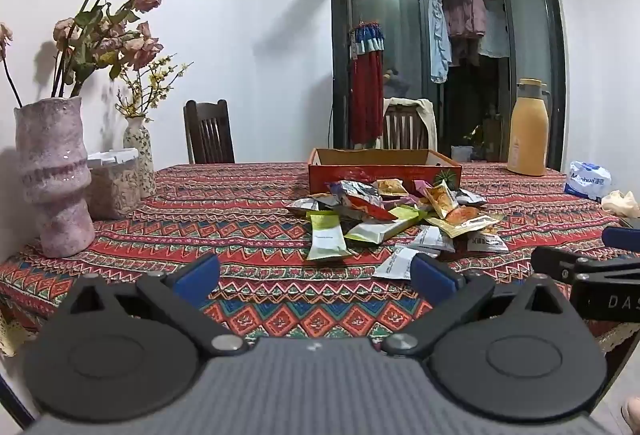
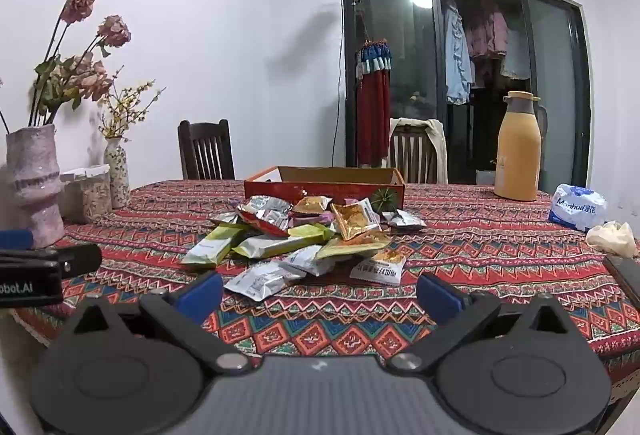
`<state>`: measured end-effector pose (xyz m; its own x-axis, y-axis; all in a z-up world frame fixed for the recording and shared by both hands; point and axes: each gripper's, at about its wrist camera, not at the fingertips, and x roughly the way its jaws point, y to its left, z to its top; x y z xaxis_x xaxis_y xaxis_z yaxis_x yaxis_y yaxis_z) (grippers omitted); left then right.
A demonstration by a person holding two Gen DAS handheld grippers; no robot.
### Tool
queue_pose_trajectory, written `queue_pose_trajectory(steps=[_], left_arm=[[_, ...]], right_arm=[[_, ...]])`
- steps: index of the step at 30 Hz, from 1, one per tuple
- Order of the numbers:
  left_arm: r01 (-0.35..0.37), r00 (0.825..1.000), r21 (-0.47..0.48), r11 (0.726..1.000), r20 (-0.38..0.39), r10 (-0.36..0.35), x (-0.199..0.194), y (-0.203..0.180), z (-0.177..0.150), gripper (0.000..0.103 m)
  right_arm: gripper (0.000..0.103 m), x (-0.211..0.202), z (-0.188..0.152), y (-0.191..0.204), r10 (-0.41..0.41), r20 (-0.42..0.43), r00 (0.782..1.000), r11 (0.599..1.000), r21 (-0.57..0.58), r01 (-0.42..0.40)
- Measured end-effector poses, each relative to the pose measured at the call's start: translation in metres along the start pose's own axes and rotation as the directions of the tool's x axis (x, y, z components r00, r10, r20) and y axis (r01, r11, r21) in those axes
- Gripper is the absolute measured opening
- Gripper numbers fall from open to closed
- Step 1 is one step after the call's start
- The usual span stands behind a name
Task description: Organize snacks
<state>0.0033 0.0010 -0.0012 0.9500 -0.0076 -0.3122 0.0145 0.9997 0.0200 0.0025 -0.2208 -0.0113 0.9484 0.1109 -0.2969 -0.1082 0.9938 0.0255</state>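
Note:
A heap of snack packets [image 1: 396,213] [image 2: 304,235] lies mid-table on the patterned cloth, in front of a shallow red cardboard box [image 1: 384,167] [image 2: 324,187]. Green-and-white packets [image 1: 326,237] [image 2: 212,249] lie at the heap's near left, and small silver ones [image 2: 260,279] sit closest to me. My left gripper [image 1: 316,277] hovers open over the near table edge, short of the heap, nothing between its blue pads [image 1: 196,277]. My right gripper [image 2: 320,293] is open too, its jaws wide and empty, just before the silver packets. Each gripper shows at the other view's edge.
At the left stand a pink vase [image 1: 52,175] with dried flowers, a small patterned vase [image 1: 138,155] and a clear jar [image 1: 114,183]. At the right are an orange flask [image 2: 518,149], a tissue pack [image 2: 578,211] and a crumpled bag [image 2: 614,237]. Two chairs stand behind the table.

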Motion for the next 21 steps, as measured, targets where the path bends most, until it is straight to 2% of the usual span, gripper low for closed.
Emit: queue_pose_trajectory(steps=[5, 21], left_arm=[[-0.013, 0.999, 0.029, 0.999, 0.048, 0.012, -0.005, -0.008, -0.001, 0.103], [-0.003, 0.999, 0.016, 1.0, 0.032, 0.003, -0.002, -0.002, -0.001, 0.103]], right_arm=[[0.103, -0.002, 0.003, -0.002, 0.006, 0.002, 1.0, 1.0, 0.01, -0.006], [0.103, -0.003, 0.003, -0.005, -0.006, 0.011, 1.0, 1.0, 0.016, 0.005]])
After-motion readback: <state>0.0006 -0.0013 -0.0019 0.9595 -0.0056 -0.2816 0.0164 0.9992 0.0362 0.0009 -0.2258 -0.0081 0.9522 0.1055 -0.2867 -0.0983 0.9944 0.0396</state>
